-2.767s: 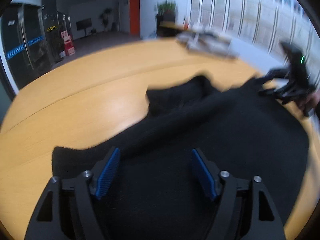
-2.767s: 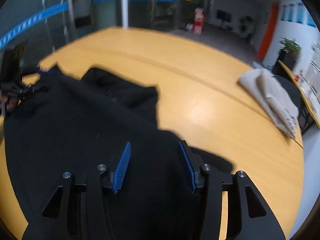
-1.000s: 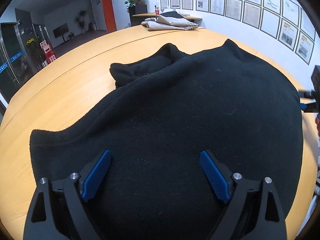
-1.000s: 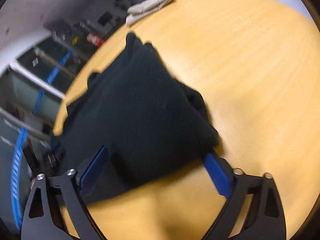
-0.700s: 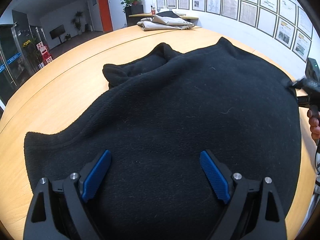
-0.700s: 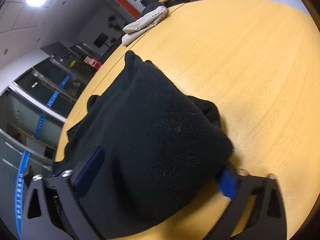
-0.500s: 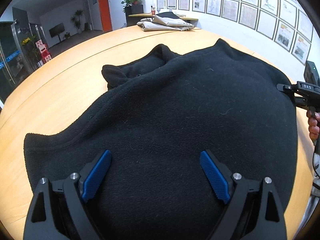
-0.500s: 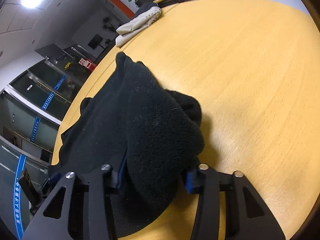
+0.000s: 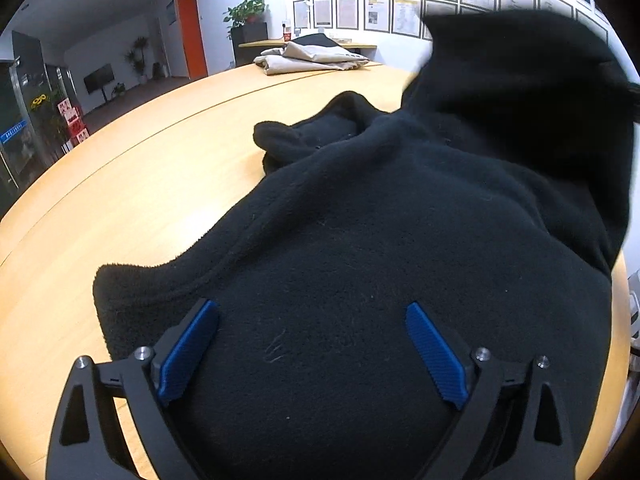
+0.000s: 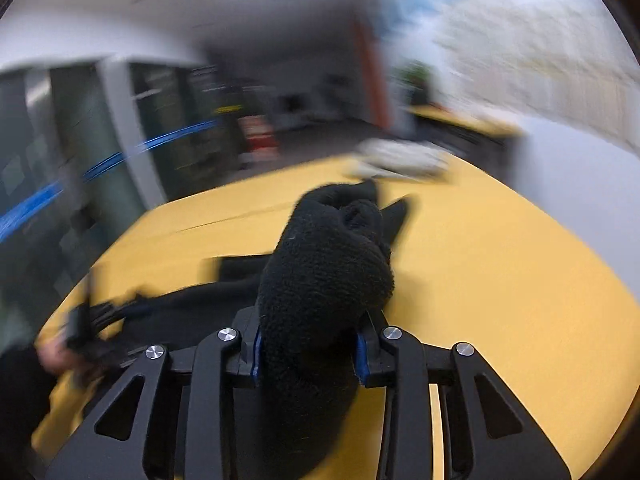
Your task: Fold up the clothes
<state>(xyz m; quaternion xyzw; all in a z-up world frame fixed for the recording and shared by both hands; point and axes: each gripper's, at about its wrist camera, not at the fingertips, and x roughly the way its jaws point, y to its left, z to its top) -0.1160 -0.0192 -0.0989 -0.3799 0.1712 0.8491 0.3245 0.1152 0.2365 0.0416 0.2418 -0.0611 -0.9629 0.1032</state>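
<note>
A black fleece garment (image 9: 360,248) lies spread on the wooden table (image 9: 132,184). My left gripper (image 9: 312,344) is open just above its near part, blue pads wide apart. My right gripper (image 10: 308,344) is shut on a bunched corner of the fleece (image 10: 324,268) and holds it lifted above the table. In the left wrist view that raised part (image 9: 520,80) hangs at the upper right and hides the right gripper. The left gripper shows blurred at the lower left of the right wrist view (image 10: 92,328).
A folded beige garment (image 9: 312,56) lies at the far end of the table, also in the right wrist view (image 10: 400,160). A second desk with a plant (image 9: 248,16) stands behind it. The table's near right edge (image 9: 620,292) is close.
My right gripper has closed on the fleece corner and lifted it up and over toward the left. The left gripper has stayed open over the near part.
</note>
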